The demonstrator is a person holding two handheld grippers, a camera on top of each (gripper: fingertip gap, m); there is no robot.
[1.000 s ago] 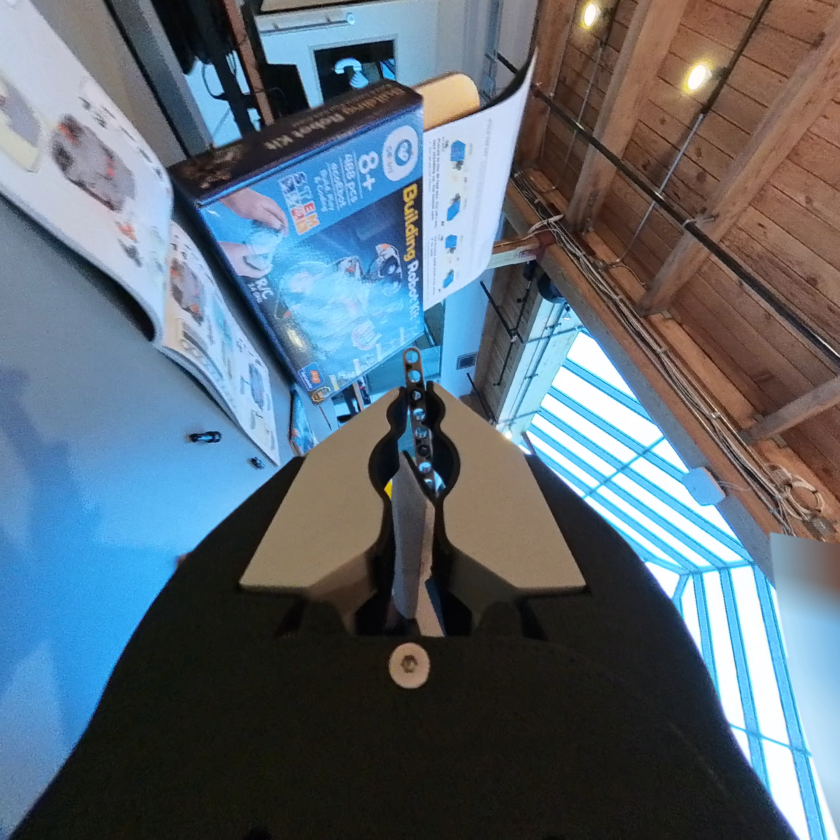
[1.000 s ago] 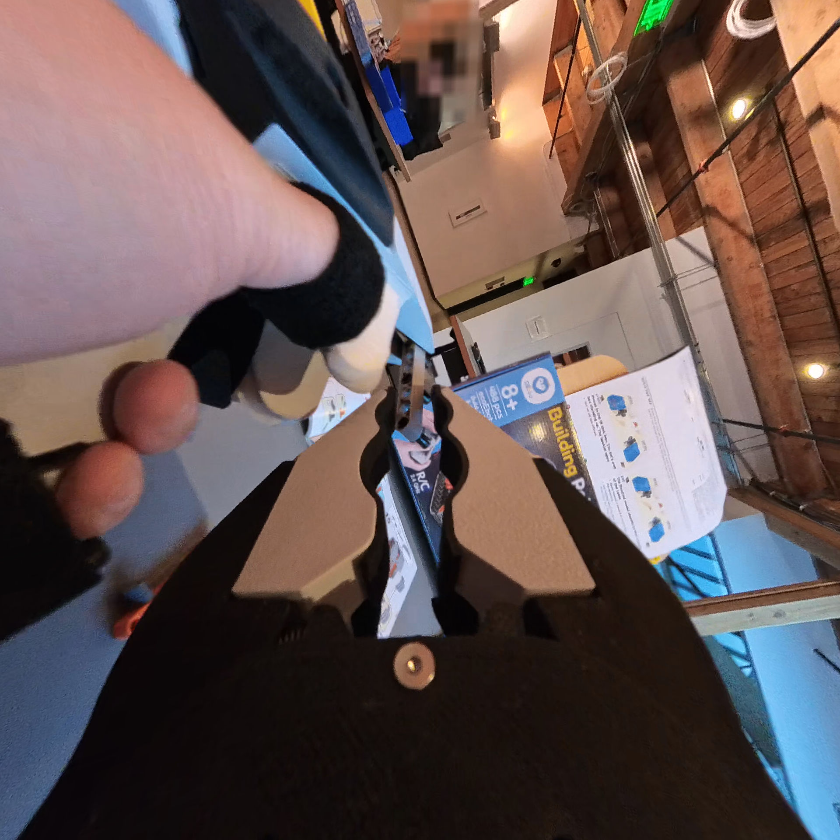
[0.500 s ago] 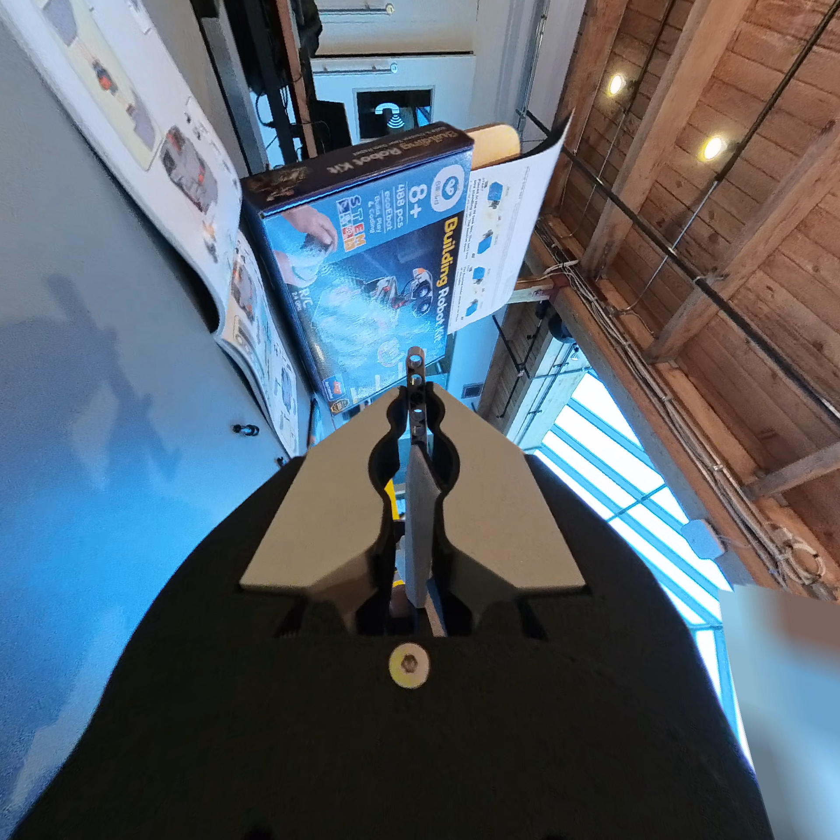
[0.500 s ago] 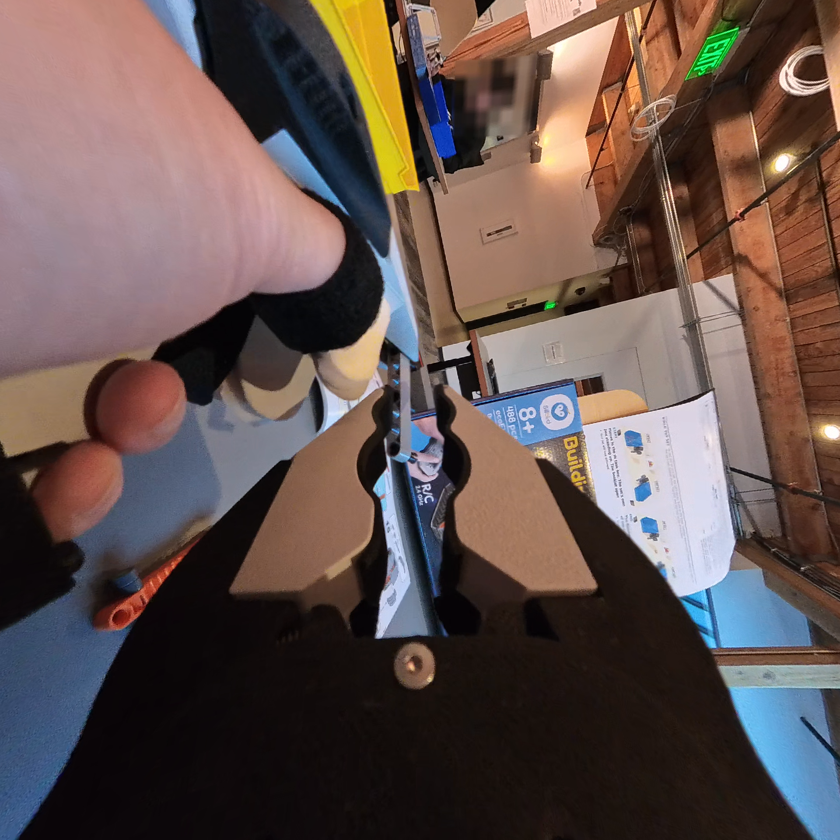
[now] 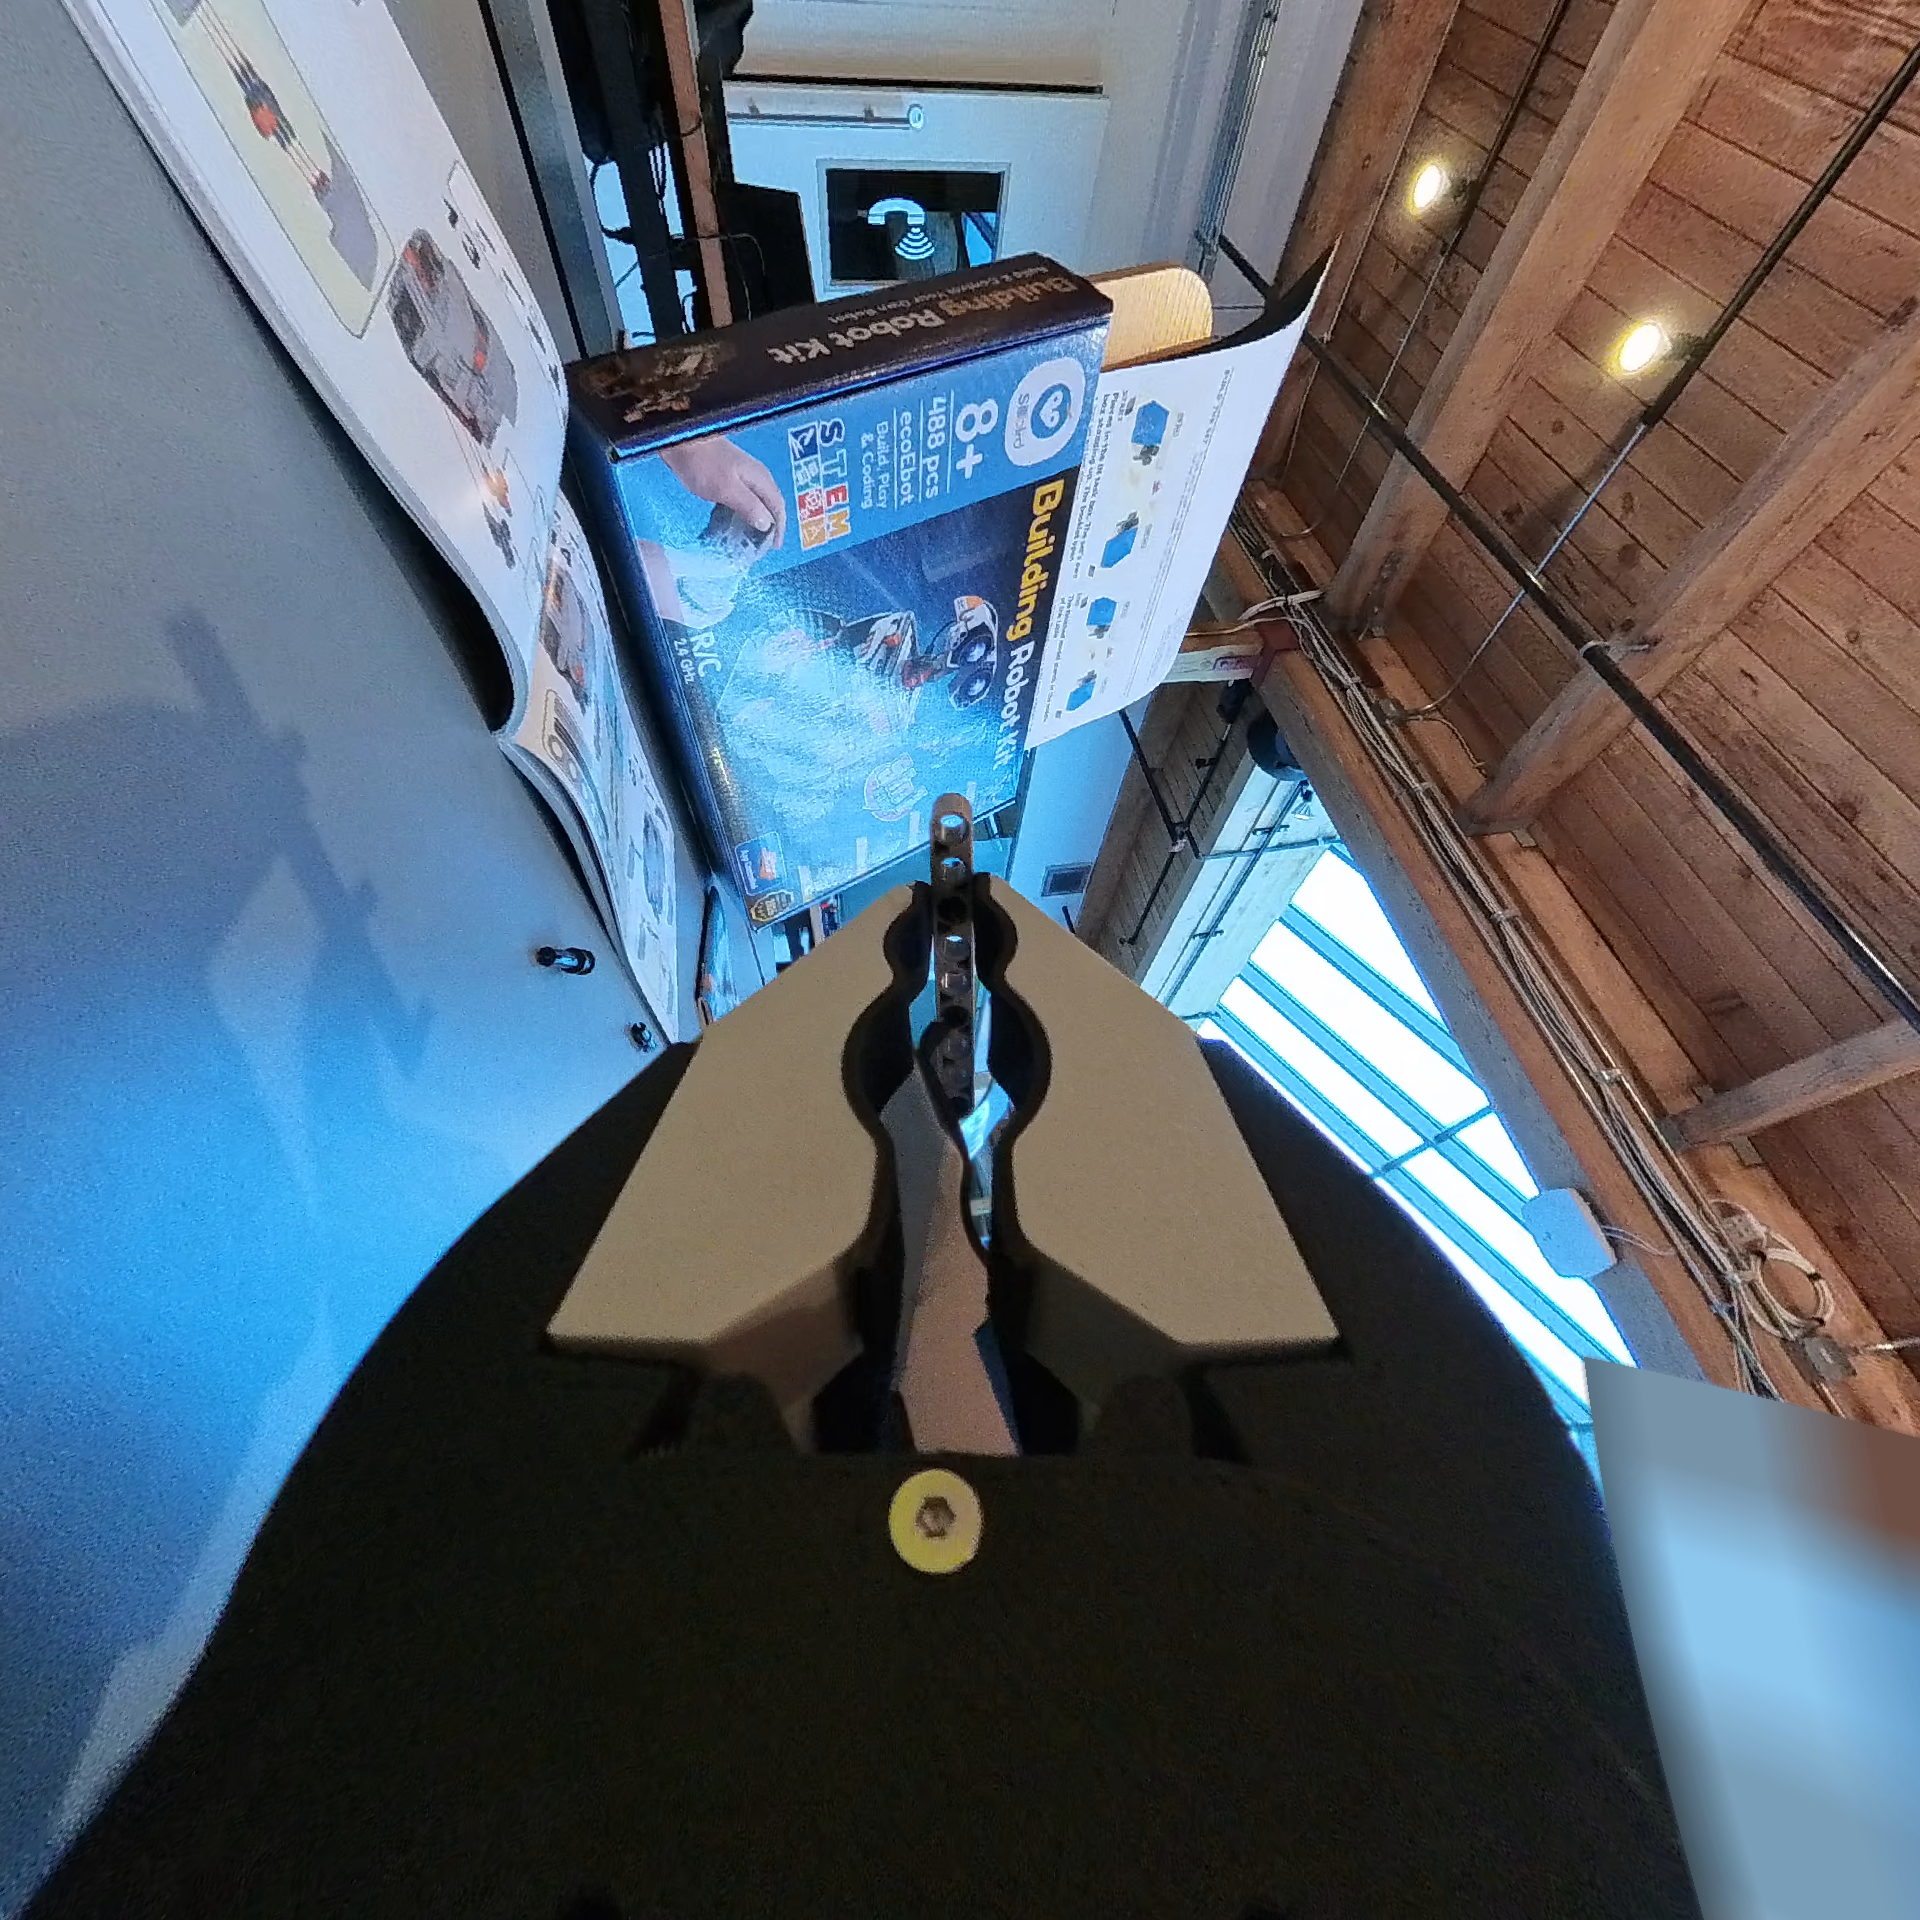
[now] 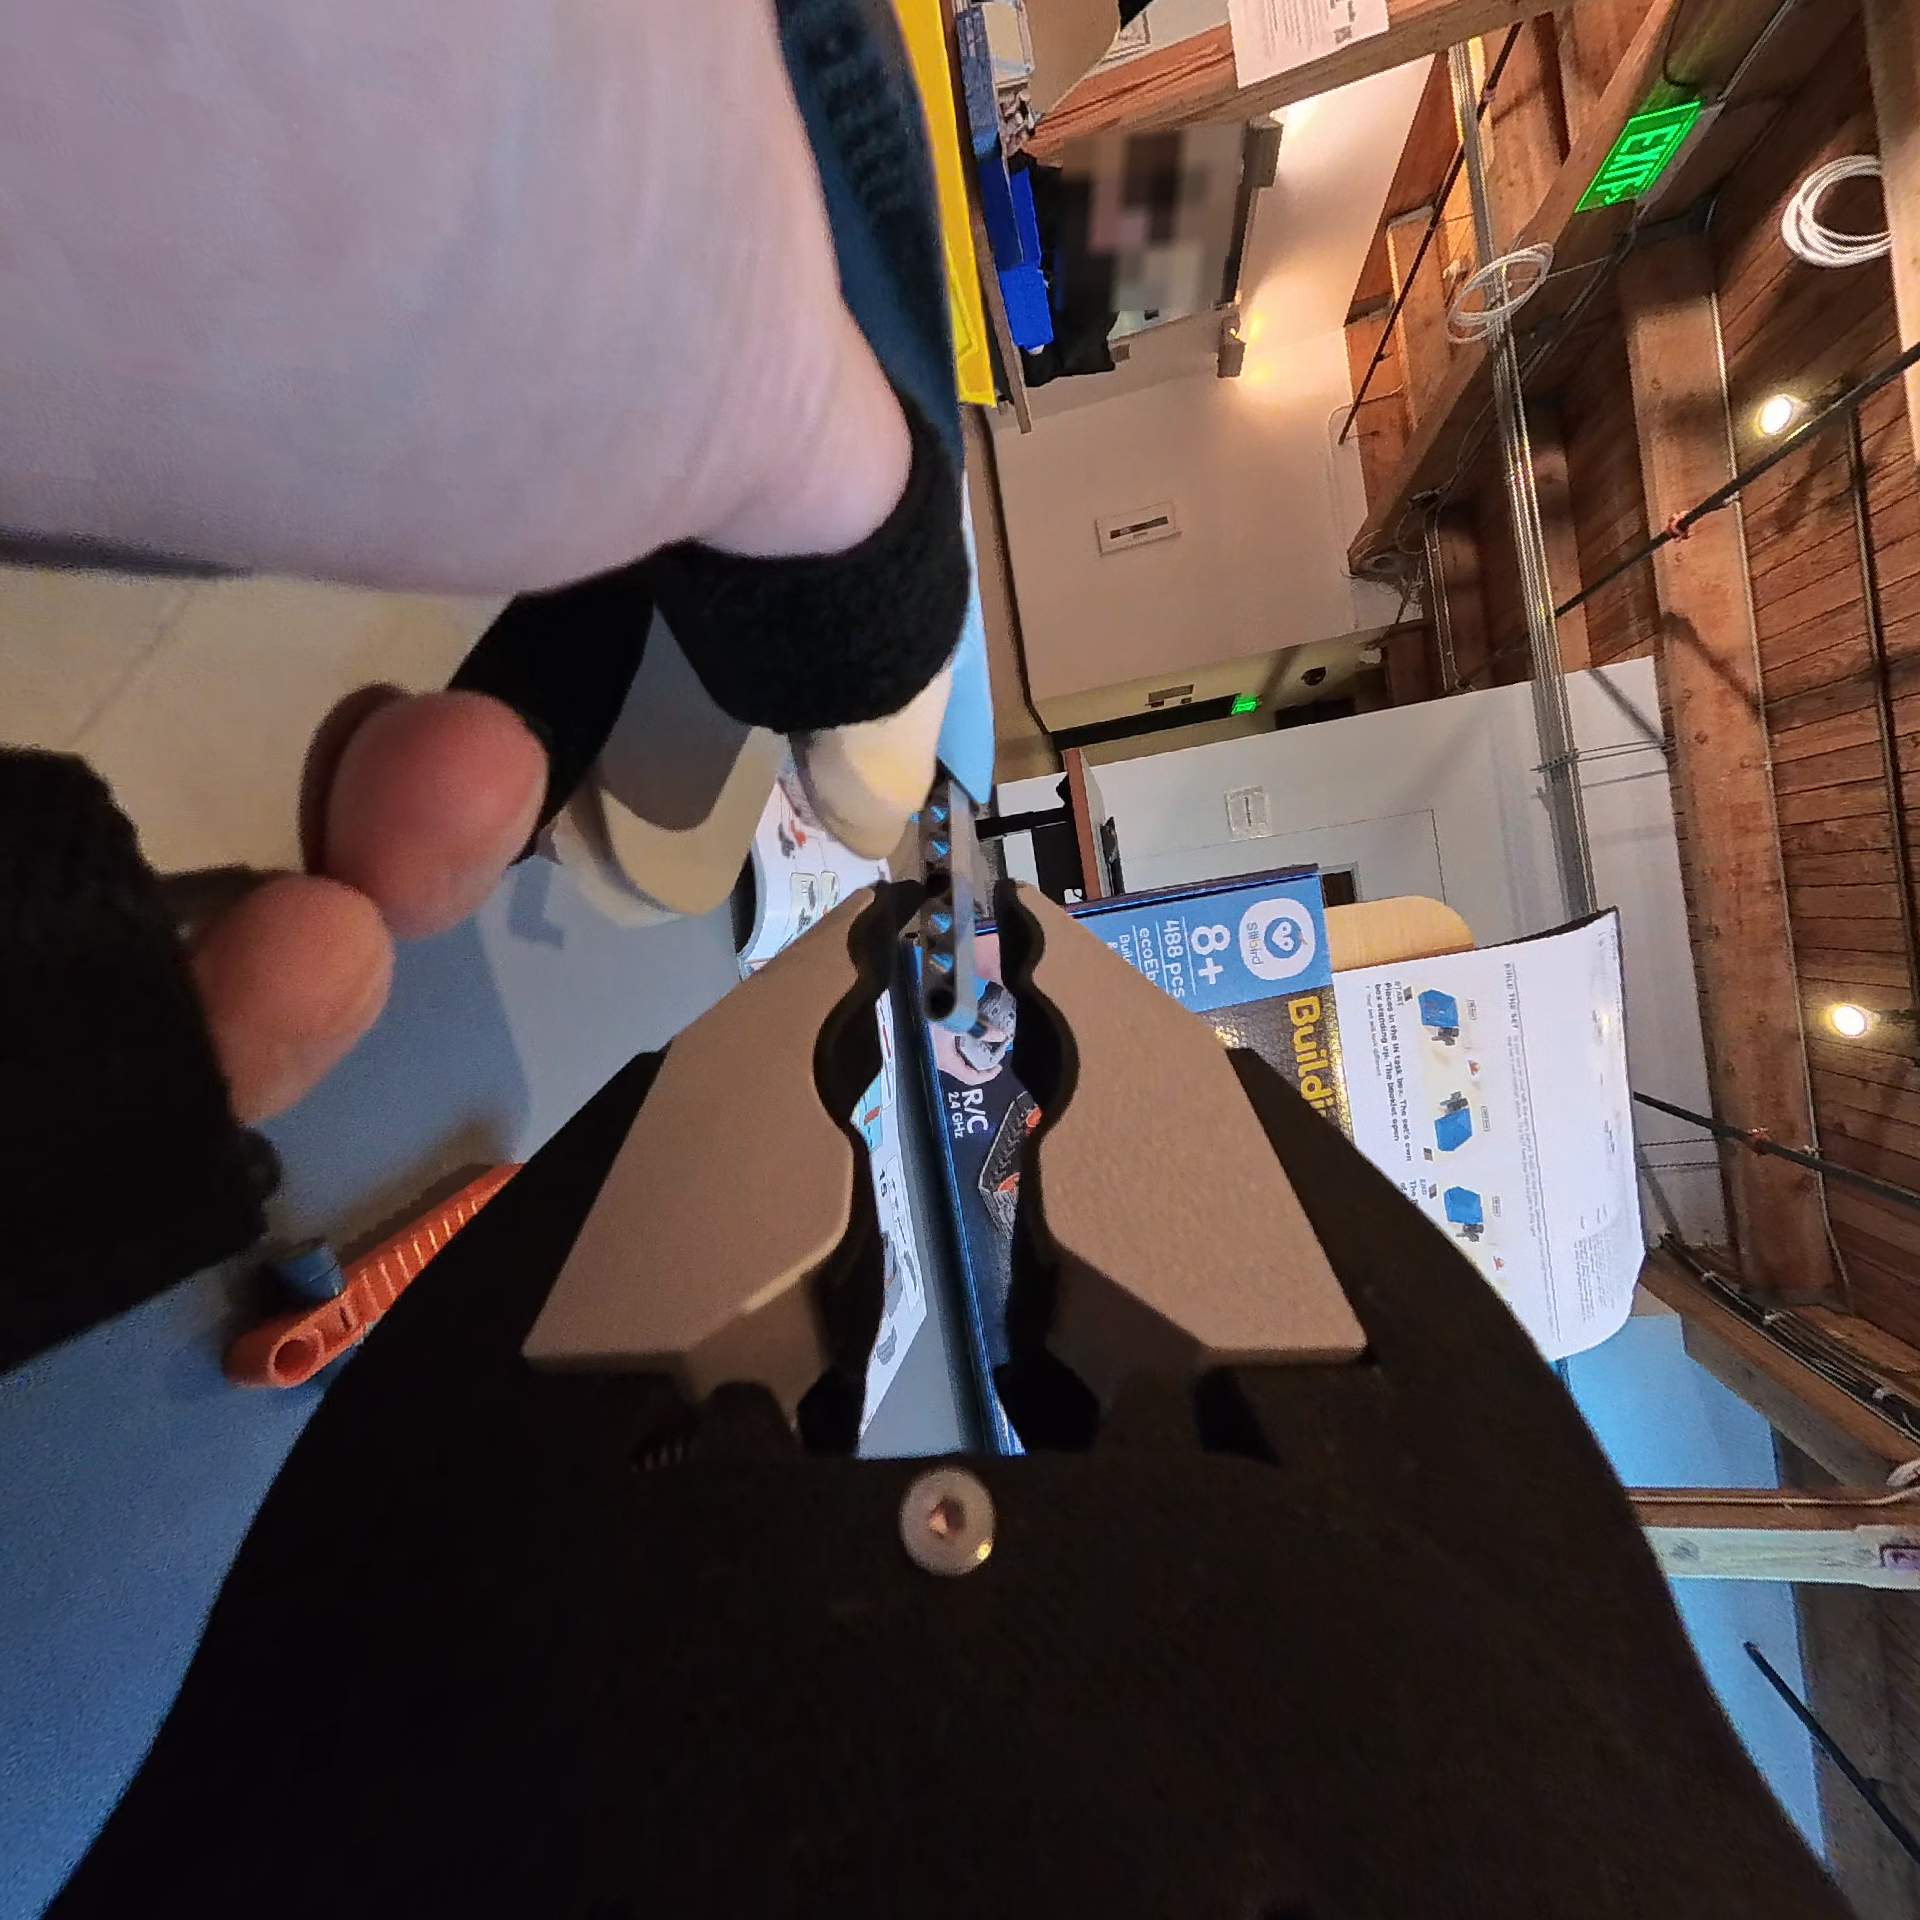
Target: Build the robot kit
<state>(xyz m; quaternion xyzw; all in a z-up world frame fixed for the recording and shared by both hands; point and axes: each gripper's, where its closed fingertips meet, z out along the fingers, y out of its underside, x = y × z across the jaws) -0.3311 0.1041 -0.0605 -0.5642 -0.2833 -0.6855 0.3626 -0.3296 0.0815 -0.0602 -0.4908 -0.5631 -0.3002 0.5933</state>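
Since a second ago the left wrist view has swung so the kit box (image 5: 831,582) sits more central and the open instruction booklet (image 5: 488,499) slides up the grey worktop (image 5: 208,1039); in the right wrist view a gloved hand (image 6: 436,436) has pushed closer. Largest to smallest: box and booklet stand near each other, then an orange ribbed tool (image 6: 364,1283) lies on the worktop. The left gripper (image 5: 951,914) has its fingers clenched on a dark perforated beam (image 5: 951,894), which juts past the tips. The right gripper (image 6: 948,904) stands slightly parted around the beam's end (image 6: 948,966); whether it grips, I cannot tell.
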